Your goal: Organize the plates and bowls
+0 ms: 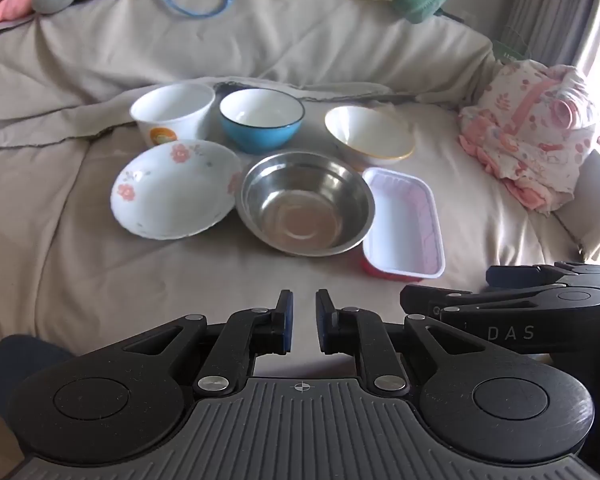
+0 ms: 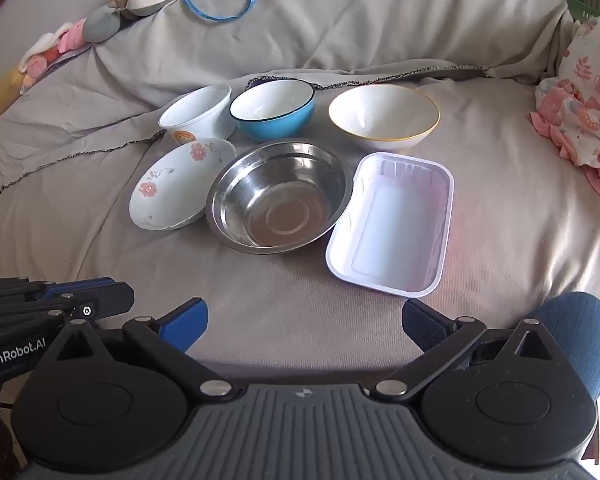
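Several dishes sit grouped on a grey bed sheet point(image 1: 100, 272). At the back stand a white cup-bowl with an orange print point(image 1: 172, 114), a blue bowl point(image 1: 261, 120) and a white bowl with a yellow rim point(image 1: 370, 136). In front lie a flowered plate point(image 1: 174, 188), a steel bowl point(image 1: 306, 204) and a white rectangular tray point(image 1: 404, 220). My left gripper point(image 1: 304, 322) is shut on nothing, held short of the steel bowl point(image 2: 278, 196). The right gripper point(image 2: 304, 324) stands wide open and empty, just short of the tray point(image 2: 392, 220) and the flowered plate point(image 2: 180, 184).
Soft toys point(image 2: 112, 4) and a blue loop point(image 2: 220, 4) line the raised bedding at the back. A pink floral cloth bundle point(image 1: 536, 136) lies at the right. A person's knee in blue point(image 2: 580, 332) shows at the lower right.
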